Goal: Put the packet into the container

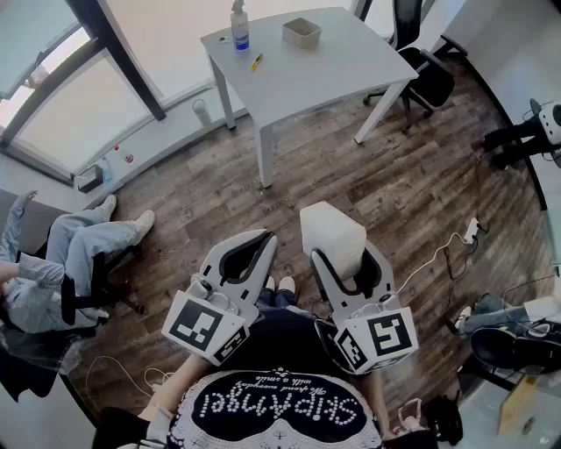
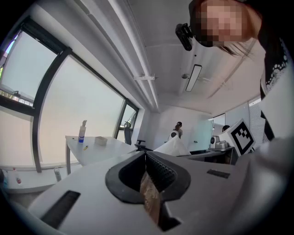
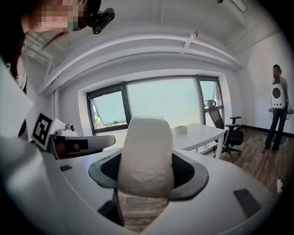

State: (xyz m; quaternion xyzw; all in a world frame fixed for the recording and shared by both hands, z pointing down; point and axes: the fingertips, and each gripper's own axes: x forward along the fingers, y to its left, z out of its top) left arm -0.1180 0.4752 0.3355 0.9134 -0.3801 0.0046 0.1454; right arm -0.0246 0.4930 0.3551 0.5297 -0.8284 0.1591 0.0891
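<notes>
My right gripper (image 1: pixel 347 263) is shut on a white packet (image 1: pixel 333 238), which stands up between the jaws and fills the middle of the right gripper view, where the packet (image 3: pixel 146 156) hides most of the jaw gap. My left gripper (image 1: pixel 263 238) is held beside it with its jaws shut and nothing between them; the tips of the left gripper (image 2: pixel 146 154) meet in the left gripper view. The container (image 1: pixel 301 32), a small beige tub, sits on the white table (image 1: pixel 333 74) well ahead of both grippers; this container (image 3: pixel 181 130) also shows beyond the packet.
A spray bottle (image 1: pixel 239 26) and a yellow pen (image 1: pixel 256 62) lie on the table near the tub. A black office chair (image 1: pixel 422 77) stands at the table's right. A seated person (image 1: pixel 61 263) is at the left. Wooden floor lies between me and the table.
</notes>
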